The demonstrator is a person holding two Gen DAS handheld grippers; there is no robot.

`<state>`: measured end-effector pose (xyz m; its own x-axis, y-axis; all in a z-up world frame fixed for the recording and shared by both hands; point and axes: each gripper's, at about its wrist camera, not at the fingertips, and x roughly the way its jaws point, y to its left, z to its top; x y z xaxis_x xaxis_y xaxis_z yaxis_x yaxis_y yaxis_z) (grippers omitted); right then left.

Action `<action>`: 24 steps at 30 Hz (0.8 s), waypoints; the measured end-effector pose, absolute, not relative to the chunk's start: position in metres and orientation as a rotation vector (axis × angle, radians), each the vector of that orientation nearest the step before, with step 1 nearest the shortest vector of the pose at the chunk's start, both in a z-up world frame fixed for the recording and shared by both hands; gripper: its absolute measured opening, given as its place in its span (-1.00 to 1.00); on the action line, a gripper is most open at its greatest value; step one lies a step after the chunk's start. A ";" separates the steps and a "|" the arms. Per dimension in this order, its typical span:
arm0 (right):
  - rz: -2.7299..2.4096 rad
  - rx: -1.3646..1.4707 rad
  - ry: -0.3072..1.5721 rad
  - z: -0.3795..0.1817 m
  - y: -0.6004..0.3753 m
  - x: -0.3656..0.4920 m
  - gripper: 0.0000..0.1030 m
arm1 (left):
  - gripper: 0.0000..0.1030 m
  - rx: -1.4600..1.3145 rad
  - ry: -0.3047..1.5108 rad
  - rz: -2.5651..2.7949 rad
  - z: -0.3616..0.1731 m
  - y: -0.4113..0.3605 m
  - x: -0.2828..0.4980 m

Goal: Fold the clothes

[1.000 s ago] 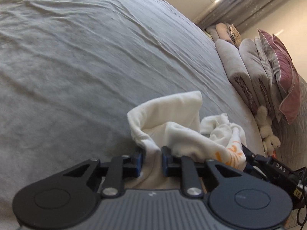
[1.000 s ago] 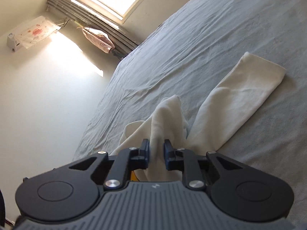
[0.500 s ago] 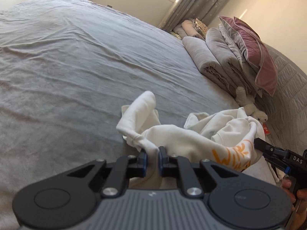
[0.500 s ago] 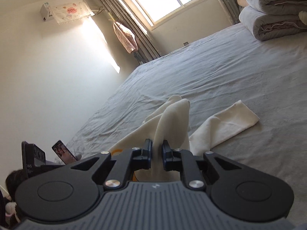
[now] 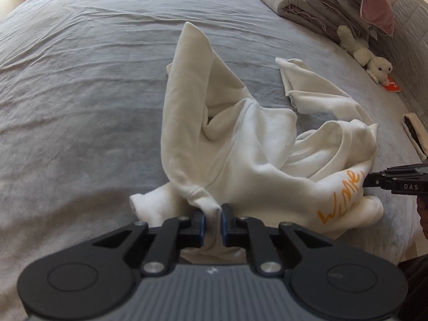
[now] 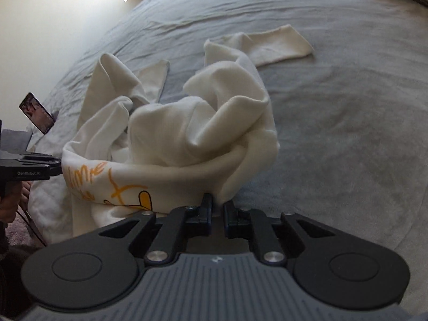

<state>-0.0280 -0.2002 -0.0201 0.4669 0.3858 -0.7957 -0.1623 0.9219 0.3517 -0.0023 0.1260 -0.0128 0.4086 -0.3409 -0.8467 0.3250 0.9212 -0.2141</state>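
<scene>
A cream-white sweatshirt (image 5: 248,144) with orange lettering lies bunched in the middle of a grey bed sheet (image 5: 80,85), its sleeves flopped toward the top of the frame. In the left wrist view the left gripper (image 5: 213,220) at bottom centre has its jaws drawn narrow, pinching a fold of the garment's hem. In the right wrist view the right gripper (image 6: 218,210) at bottom centre is closing its jaws on another bunched edge of the sweatshirt (image 6: 187,139), fabric between the pads. Folded quilts (image 5: 307,2) and a pink pillow (image 5: 371,2) sit upper right, a plush toy (image 5: 371,58) below them. A phone (image 6: 37,113) stands at the left edge
</scene>
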 end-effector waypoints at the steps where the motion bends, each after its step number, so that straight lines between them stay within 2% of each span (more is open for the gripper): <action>1: 0.336 0.228 1.050 -0.025 -0.197 -0.027 -0.79 | -0.77 -0.008 1.074 -0.419 -0.014 0.125 -0.002; 4: 0.331 0.201 1.053 -0.024 -0.192 -0.025 -0.78 | -0.76 0.014 1.080 -0.422 -0.014 0.123 -0.002; 6: 0.351 0.185 1.051 -0.019 -0.193 -0.026 -0.69 | -0.70 0.022 1.077 -0.433 -0.010 0.123 -0.002; 7: 0.363 0.173 1.061 -0.016 -0.193 -0.025 -0.58 | -0.67 0.015 1.076 -0.441 -0.008 0.125 -0.002; 9: 0.388 0.146 1.069 -0.008 -0.197 -0.026 -0.25 | -0.41 -0.012 1.058 -0.458 0.001 0.132 -0.002; 10: 0.401 0.134 1.056 -0.002 -0.199 -0.029 -0.05 | -0.35 -0.024 1.041 -0.465 0.007 0.137 -0.003; 11: 0.408 0.128 1.037 0.004 -0.203 -0.032 0.03 | -0.27 -0.032 1.020 -0.469 0.012 0.141 -0.003; 15: 0.389 0.166 0.974 0.025 -0.222 -0.034 0.11 | 0.13 -0.080 0.939 -0.468 0.032 0.158 -0.001; 24: 0.334 0.316 0.849 0.037 -0.237 -0.006 0.23 | 0.27 -0.145 0.928 -0.367 0.023 0.147 0.031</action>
